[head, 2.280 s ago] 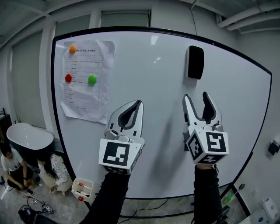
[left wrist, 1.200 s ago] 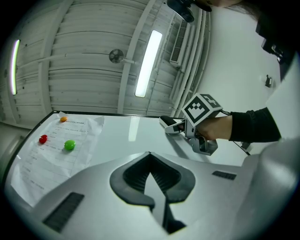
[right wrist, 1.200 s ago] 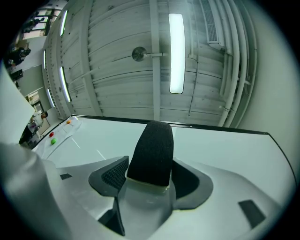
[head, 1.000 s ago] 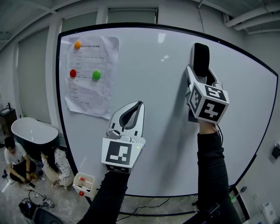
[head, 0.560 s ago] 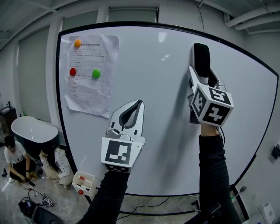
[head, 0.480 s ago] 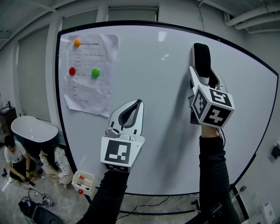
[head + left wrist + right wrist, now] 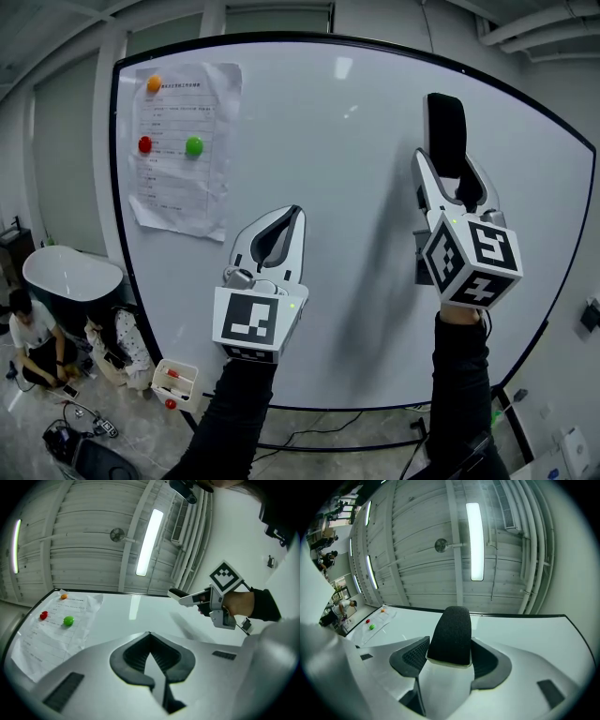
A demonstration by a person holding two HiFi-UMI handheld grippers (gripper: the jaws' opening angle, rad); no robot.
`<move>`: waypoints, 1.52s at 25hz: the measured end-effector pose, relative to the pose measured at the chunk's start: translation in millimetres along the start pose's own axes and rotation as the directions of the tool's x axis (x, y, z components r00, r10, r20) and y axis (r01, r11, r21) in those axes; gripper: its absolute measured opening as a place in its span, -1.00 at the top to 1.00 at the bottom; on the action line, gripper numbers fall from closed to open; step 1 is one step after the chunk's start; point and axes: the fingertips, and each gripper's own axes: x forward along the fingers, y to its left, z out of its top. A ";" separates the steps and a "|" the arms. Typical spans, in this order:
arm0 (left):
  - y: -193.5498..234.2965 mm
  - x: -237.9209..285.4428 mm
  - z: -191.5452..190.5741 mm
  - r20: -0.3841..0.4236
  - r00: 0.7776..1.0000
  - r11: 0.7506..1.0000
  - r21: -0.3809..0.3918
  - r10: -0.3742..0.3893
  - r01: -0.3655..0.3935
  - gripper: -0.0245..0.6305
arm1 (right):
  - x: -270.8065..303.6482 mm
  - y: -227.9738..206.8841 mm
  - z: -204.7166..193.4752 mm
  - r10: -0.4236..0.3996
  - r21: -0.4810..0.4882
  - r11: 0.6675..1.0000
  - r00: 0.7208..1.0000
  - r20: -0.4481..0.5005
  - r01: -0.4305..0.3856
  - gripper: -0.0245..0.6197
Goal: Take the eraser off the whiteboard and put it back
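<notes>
A black eraser [image 7: 446,131] with a white base stands upright between the jaws of my right gripper [image 7: 448,167], which is shut on it in front of the whiteboard [image 7: 347,187]. In the right gripper view the eraser [image 7: 451,634] fills the gap between the pads, felt side up. In the left gripper view the eraser [image 7: 180,594] hangs a little off the board, above its shadow. My left gripper [image 7: 294,212] is lower and to the left, jaws shut on nothing, pointing up at the board. Its jaws [image 7: 149,634] meet at the tip.
A printed sheet [image 7: 183,141] is pinned to the board's left by an orange magnet [image 7: 154,82], a red magnet [image 7: 144,144] and a green magnet [image 7: 193,145]. Below left are people on the floor [image 7: 28,342], a white tub [image 7: 66,277] and a small box [image 7: 175,380].
My right gripper rose from below the eraser, closed on it, and has now moved it slightly right and down, away from its spot. The left gripper has stayed put.
</notes>
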 end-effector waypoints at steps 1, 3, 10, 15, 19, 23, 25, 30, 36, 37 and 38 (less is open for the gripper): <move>0.2 0.0 -0.1 0.000 1.000 1.000 -0.003 0.003 -0.003 0.91 | -6.7 0.1 0.1 0.004 0.003 1.000 1.000 0.002 -0.004 0.05; 1.1 -0.4 0.0 0.001 1.000 1.000 -0.012 0.011 -0.011 0.91 | -19.9 -0.3 -1.3 0.010 0.010 1.000 1.000 -0.003 -0.010 0.05; -0.6 -3.9 -5.9 -0.017 1.000 1.000 -0.008 0.013 -0.014 0.91 | -55.2 -5.1 -8.8 0.006 0.028 1.000 1.000 -0.024 -0.005 0.05; -3.4 -5.3 -1.3 -0.002 1.000 1.000 -0.015 0.021 -0.021 0.91 | -65.4 -11.8 -4.5 -0.004 0.029 1.000 1.000 -0.017 0.005 0.05; -7.5 -6.2 1.1 0.000 1.000 1.000 0.017 0.008 -0.008 0.91 | -68.7 -13.9 -1.1 -0.007 0.029 1.000 1.000 -0.011 0.008 0.05; -10.5 -8.4 4.4 -0.004 1.000 0.998 0.066 0.016 -0.016 0.91 | -71.2 -13.5 -1.2 -0.006 0.032 0.999 1.000 -0.015 0.006 0.05; -10.4 -10.3 8.6 0.015 1.000 0.998 0.051 0.021 -0.022 0.91 | -72.1 -13.3 -2.6 -0.004 0.035 0.999 1.000 -0.018 0.005 0.05; -6.7 -16.0 15.8 0.063 0.998 1.000 -0.013 0.017 -0.017 0.91 | -73.8 -12.9 -5.3 -0.003 0.029 1.000 1.000 -0.024 0.004 0.05; -4.2 -15.3 11.8 0.047 0.998 0.999 -0.019 0.031 -0.030 0.91 | -75.5 -16.5 -9.8 -0.010 0.036 0.999 0.999 -0.036 0.011 0.05; -4.3 -15.1 11.1 0.043 0.999 0.999 -0.019 0.031 -0.030 0.91 | -76.3 -17.8 -9.8 -0.013 0.035 0.999 0.999 -0.037 0.014 0.05; -4.4 -14.1 9.9 0.039 0.999 0.999 -0.017 0.029 -0.028 0.91 | -77.0 -19.3 -9.6 -0.017 0.034 0.999 0.999 -0.037 0.018 0.05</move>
